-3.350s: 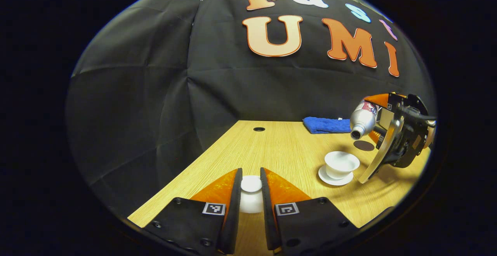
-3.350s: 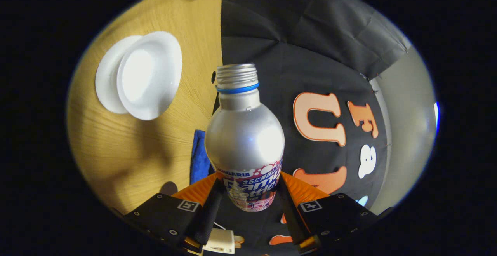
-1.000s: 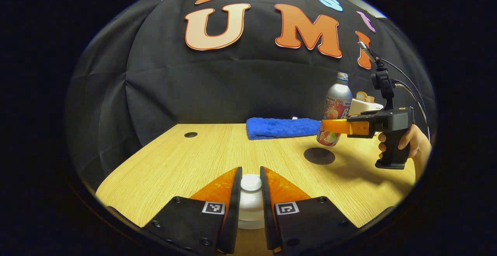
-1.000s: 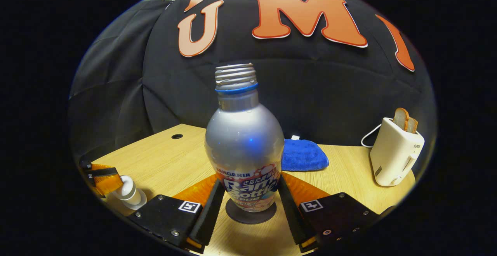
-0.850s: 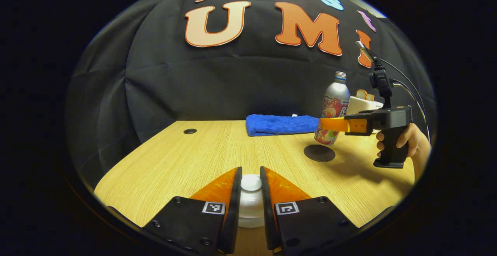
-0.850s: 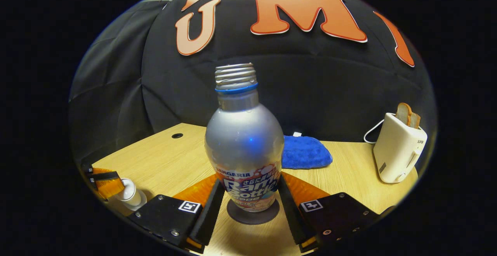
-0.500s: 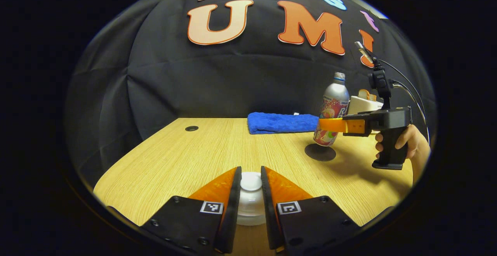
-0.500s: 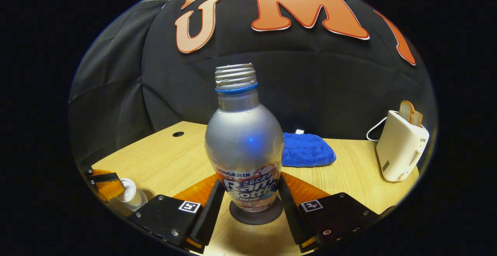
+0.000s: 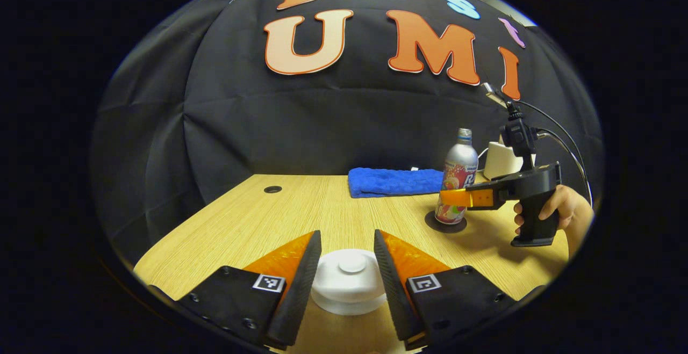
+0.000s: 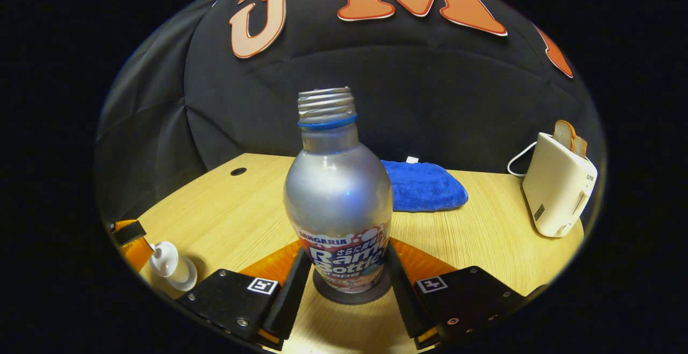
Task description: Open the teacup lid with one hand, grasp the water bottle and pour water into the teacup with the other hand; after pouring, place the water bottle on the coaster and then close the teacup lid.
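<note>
A silver water bottle [image 10: 338, 193] stands upright on the dark round coaster [image 10: 325, 293], and my right gripper [image 10: 344, 246] is shut on its labelled lower body. The left gripper view has that bottle [image 9: 460, 179] on the coaster [image 9: 445, 225] at the right, with a hand [image 9: 561, 211] holding the right gripper [image 9: 457, 197]. My left gripper [image 9: 346, 234] is open. The white teacup lid [image 9: 350, 281] with its round knob lies low between the spread fingers, touching neither. What sits under the lid is hidden. In the right gripper view the lid [image 10: 171, 267] is at the lower left.
A folded blue cloth [image 9: 395, 181] lies at the back of the wooden table [image 9: 301, 214]. A white toaster [image 10: 559, 193] with bread in it stands at the back right, its cable behind it. A small round hole [image 9: 272, 189] is in the table's back left.
My left gripper has opened and let go of the lid's knob; the lid now sits lower between the fingers. The right gripper has lowered the bottle onto the coaster.
</note>
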Demonstrator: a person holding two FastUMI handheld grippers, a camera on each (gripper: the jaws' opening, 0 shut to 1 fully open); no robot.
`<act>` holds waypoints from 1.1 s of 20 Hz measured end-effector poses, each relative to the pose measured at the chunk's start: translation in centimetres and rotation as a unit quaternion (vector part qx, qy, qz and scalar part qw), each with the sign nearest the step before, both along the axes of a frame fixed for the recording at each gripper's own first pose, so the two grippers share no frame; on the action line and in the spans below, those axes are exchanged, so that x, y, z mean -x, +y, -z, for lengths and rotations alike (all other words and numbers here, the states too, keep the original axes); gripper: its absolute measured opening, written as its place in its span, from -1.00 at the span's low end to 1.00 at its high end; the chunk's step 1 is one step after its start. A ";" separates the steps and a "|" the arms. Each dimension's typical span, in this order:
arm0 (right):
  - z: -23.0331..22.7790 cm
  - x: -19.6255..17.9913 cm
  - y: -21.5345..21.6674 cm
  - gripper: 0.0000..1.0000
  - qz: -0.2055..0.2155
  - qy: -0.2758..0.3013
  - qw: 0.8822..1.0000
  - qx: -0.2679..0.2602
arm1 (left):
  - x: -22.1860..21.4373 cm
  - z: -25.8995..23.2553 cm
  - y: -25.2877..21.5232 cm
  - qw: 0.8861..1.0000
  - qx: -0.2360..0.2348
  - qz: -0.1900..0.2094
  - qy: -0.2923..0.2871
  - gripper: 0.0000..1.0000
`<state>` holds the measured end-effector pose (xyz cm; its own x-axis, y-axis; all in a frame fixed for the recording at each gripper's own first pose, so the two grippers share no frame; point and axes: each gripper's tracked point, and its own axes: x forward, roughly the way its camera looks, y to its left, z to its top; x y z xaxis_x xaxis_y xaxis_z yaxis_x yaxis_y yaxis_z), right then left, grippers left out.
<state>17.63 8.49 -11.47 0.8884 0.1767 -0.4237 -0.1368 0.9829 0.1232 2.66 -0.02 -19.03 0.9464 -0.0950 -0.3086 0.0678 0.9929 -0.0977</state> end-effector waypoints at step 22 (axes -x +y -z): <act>-11.2 11.9 -4.9 0.96 0.010 -0.116 0.992 0.049 | 3.1 -7.9 -1.2 0.997 0.005 -0.034 -0.062 0.85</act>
<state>5.71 3.57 -0.31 0.9671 0.1259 -0.2210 -0.1305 0.9914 -0.0063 -0.45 -1.18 -11.10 0.9818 -0.0323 -0.1872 0.0133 0.9947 -0.1020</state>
